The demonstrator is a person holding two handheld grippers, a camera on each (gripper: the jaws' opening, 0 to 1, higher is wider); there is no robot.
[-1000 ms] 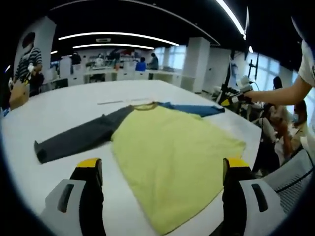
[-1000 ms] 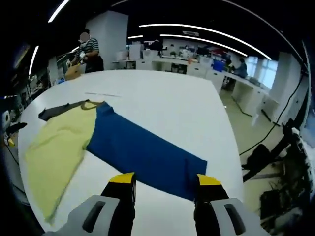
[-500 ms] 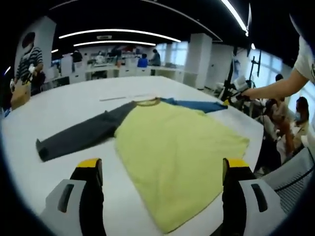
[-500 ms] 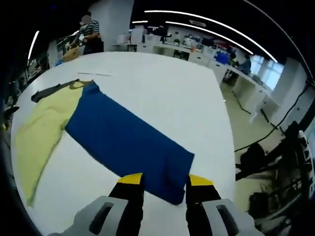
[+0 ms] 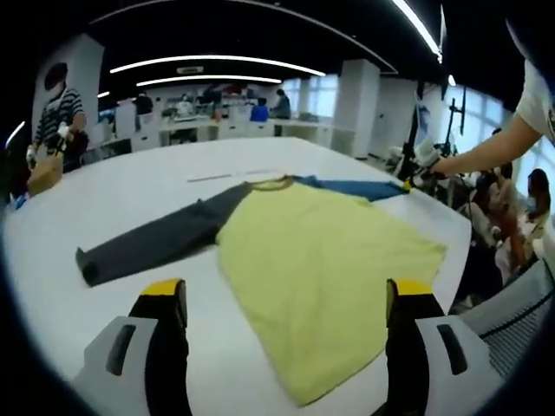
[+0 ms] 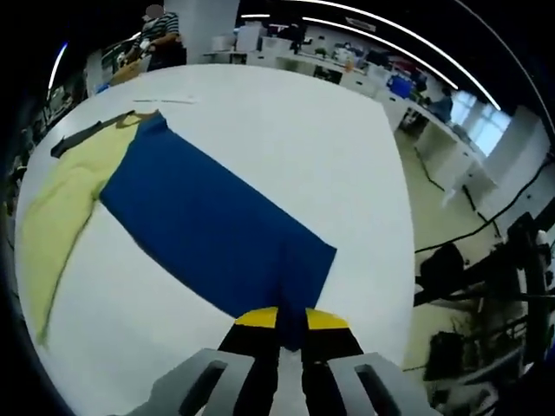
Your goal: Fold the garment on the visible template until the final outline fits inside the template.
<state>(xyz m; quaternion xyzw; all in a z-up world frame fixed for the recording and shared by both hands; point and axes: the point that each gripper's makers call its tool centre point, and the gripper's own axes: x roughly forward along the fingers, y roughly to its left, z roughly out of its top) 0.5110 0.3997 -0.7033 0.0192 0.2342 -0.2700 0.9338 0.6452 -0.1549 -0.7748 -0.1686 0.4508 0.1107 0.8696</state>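
Right claw pinched the blue sleeve cuff near the surface edge at 6 o'clock; left claw gaped wide over the yellow hem.

Open-plan office/lab: desk rows.

Garment: yellow body, grey left sleeve, blue right sleeve, spread flat on white bench.

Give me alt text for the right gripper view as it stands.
The right gripper is shut on the cuff end of the blue sleeve, which lies flat across the white table. The garment's yellow body lies at the left.
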